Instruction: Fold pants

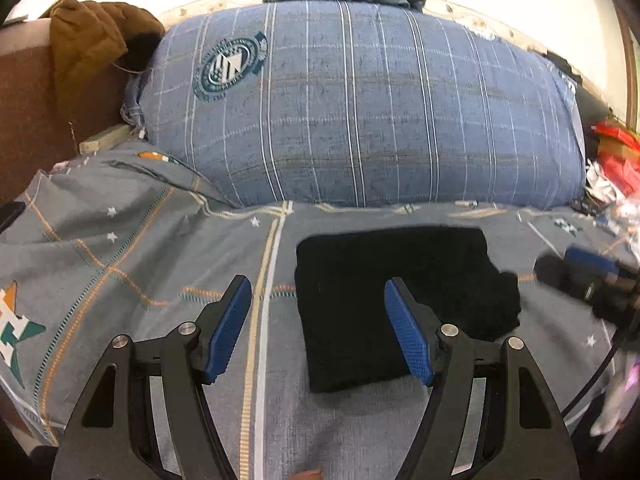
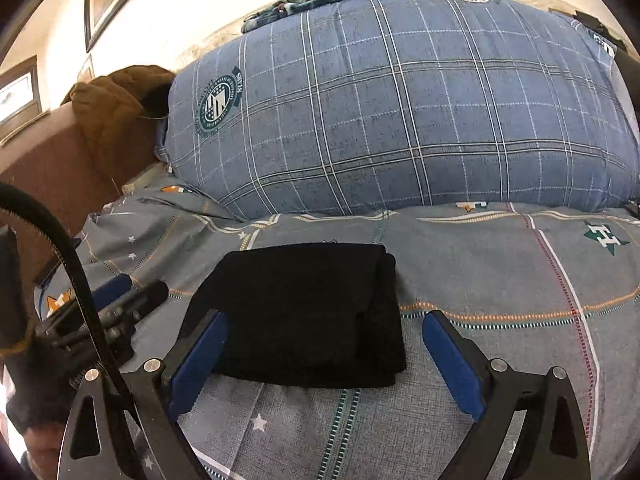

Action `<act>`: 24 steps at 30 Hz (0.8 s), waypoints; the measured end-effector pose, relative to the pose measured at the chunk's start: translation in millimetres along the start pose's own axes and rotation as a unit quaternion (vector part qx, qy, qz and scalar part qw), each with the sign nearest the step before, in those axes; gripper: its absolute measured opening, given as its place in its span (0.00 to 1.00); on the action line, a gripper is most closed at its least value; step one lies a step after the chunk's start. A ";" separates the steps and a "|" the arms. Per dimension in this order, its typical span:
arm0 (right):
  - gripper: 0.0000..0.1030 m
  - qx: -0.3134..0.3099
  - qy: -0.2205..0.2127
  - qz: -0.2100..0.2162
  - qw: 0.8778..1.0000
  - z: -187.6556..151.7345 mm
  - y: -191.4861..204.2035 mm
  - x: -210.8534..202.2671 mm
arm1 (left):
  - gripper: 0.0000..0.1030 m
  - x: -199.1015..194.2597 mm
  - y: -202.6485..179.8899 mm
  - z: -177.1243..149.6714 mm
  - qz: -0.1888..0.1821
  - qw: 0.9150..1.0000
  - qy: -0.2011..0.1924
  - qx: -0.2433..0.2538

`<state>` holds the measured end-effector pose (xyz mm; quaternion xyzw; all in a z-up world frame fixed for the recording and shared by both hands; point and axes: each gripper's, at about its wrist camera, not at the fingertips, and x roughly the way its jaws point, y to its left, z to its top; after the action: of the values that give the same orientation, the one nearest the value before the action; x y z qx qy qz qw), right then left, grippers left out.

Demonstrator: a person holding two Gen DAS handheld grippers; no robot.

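The black pants (image 1: 400, 300) lie folded into a compact rectangle on the grey patterned bedsheet (image 1: 140, 260). They also show in the right wrist view (image 2: 304, 316). My left gripper (image 1: 318, 292) is open and empty, just above the sheet, over the folded pants' left edge. My right gripper (image 2: 326, 332) is open and empty, its jaws spread to either side of the folded pants' near edge. The right gripper appears blurred at the right of the left wrist view (image 1: 588, 276). The left gripper shows at the left of the right wrist view (image 2: 116, 300).
A large blue plaid pillow (image 1: 360, 108) lies across the bed behind the pants. A brown jacket (image 1: 92, 44) hangs on the brown headboard (image 1: 28, 120) at left. Red and white clutter (image 1: 612, 168) sits at the far right. A black cable (image 2: 68, 264) crosses the right wrist view.
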<state>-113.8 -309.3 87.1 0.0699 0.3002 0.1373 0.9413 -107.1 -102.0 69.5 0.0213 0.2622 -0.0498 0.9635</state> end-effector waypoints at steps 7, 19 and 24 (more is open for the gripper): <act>0.94 0.001 -0.012 -0.004 1.000 -5.3 -0.8 -0.7 | 0.68 5.3 6.4 -13.8 0.010 1.000 0.010 0.004; 0.94 -0.003 -0.023 -0.003 1.000 -9.8 -5.0 -8.2 | 0.68 2.8 1.4 -15.1 0.011 1.000 -0.001 0.004; 0.94 0.000 -0.023 -0.005 1.000 -9.3 -6.4 -7.4 | 0.68 1.0 -2.6 -16.2 0.013 1.000 -0.009 0.011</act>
<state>-123.7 -317.3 82.2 0.0717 0.2792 0.1313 0.9485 -114.7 -103.6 55.0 0.0353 0.2531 -0.0405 0.9660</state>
